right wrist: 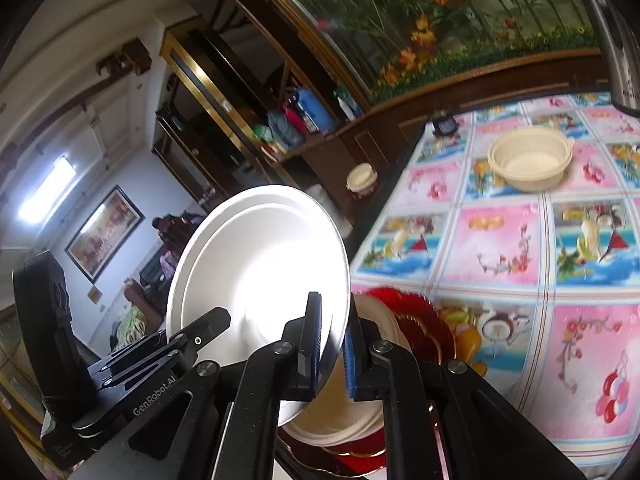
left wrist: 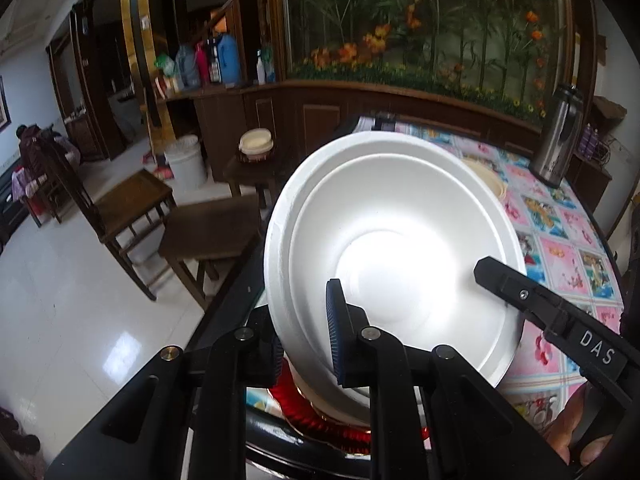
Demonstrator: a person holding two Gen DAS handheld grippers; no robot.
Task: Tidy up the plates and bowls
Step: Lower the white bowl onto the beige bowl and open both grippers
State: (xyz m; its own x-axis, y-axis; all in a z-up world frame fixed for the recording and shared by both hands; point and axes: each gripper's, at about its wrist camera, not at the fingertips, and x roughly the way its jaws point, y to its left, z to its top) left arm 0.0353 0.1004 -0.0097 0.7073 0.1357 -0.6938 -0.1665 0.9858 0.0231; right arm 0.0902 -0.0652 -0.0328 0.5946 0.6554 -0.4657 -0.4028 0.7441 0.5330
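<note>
Two grippers: the left gripper (left wrist: pixel 308 340) and the right gripper (right wrist: pixel 331 354). One white plate (right wrist: pixel 260 264). One red scalloped dish (right wrist: pixel 424 320), with a small stack of cream plates (right wrist: pixel 336 420) on it; their number cannot be told. One cream colander bowl (right wrist: pixel 528 160) on the one floral tablecloth (right wrist: pixel 500 248). One steel thermos flask (left wrist: pixel 558 136). One lidded cream tub (left wrist: pixel 256 142). One white bucket (left wrist: pixel 185 162). Two wooden chairs (left wrist: pixel 132 204). One framed picture (right wrist: pixel 103 232). One person (left wrist: pixel 30 148) in the background.
</note>
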